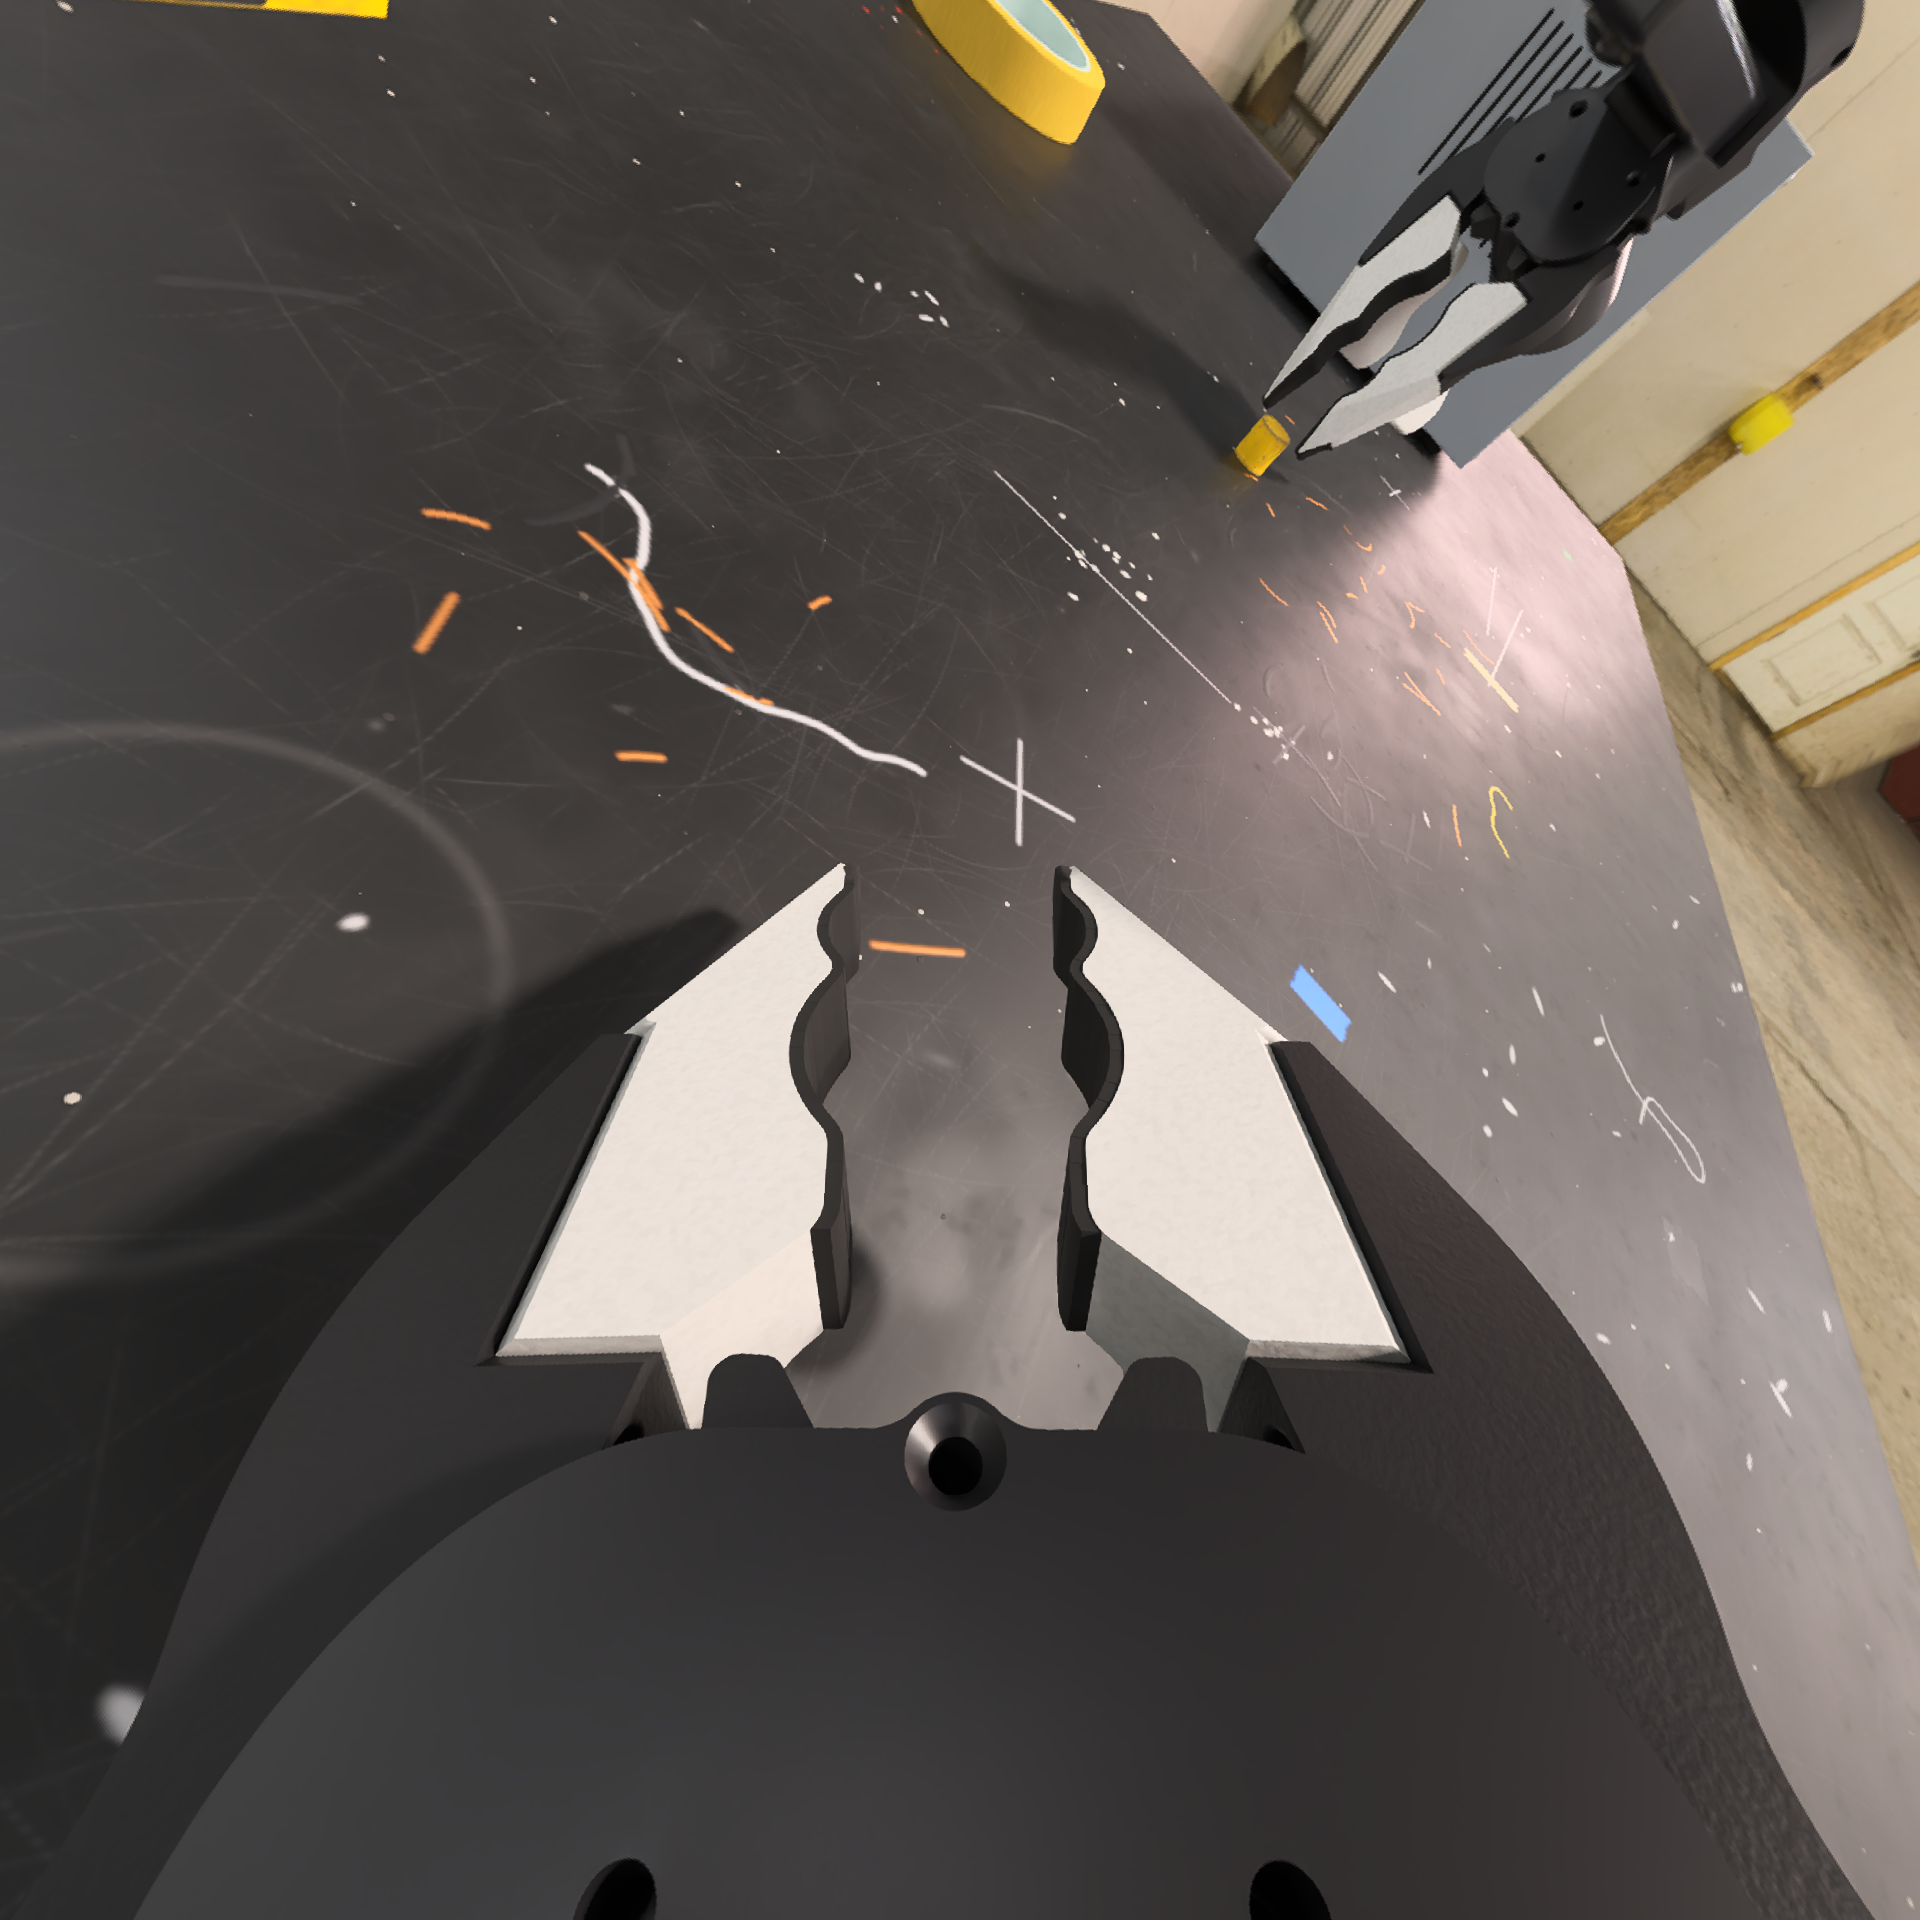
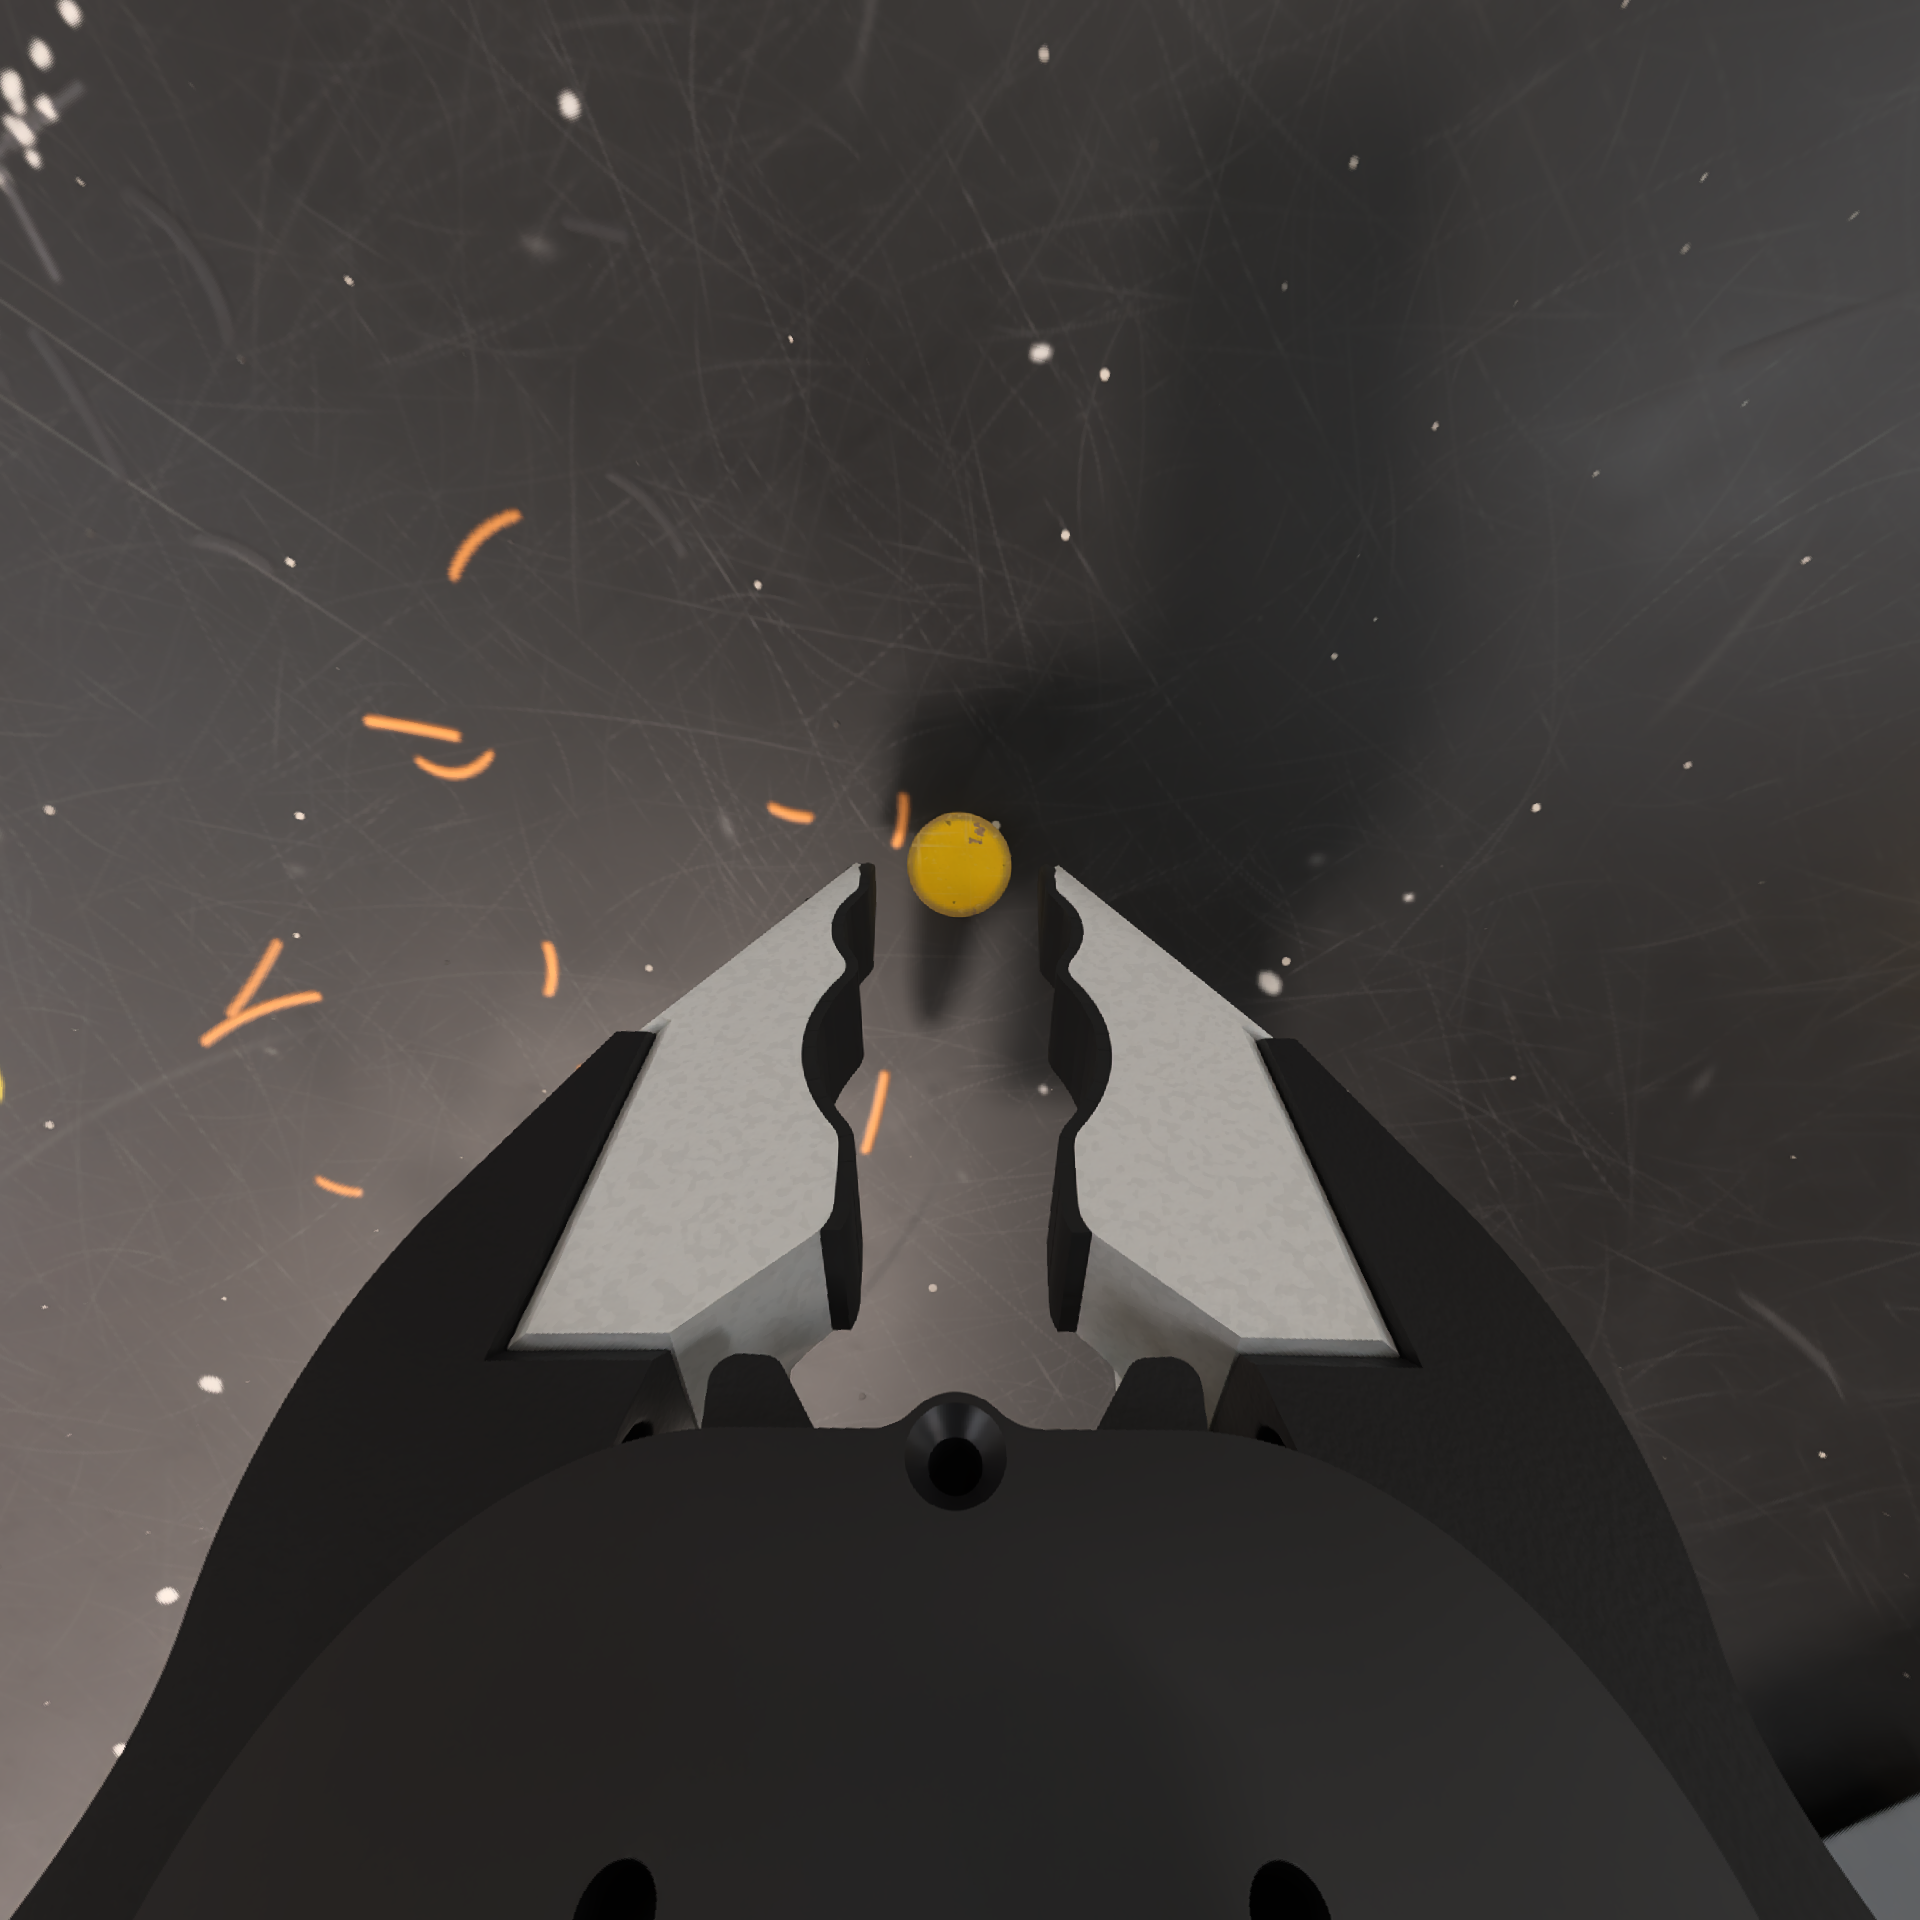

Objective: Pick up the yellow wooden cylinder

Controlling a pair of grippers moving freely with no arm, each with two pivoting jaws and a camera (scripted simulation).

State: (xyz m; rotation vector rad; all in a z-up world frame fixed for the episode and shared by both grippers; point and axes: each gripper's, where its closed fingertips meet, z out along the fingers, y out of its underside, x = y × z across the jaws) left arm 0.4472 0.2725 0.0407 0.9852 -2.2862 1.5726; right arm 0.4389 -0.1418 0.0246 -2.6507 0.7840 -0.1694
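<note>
Standing upright near the right edge of the black table (image 1: 727,312), the single yellow cylinder (image 1: 1261,446) lies just off the tips of the right gripper (image 2: 957,871), whose jaws are parted wide around empty space, the cylinder (image 2: 958,864) centred just beyond them. The left gripper (image 1: 954,871) hovers well apart over bare middle table, fingers wide, holding nothing. One yellow tape roll (image 1: 1013,57) lies by the far edge; one grey box (image 1: 1455,156) sits at the far right corner.

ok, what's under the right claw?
The yellow wooden cylinder stands upright on the scratched black table, just beyond the open right claw, still ungripped. Its shadow darkens the table; its base is hidden by its own top face.
</note>
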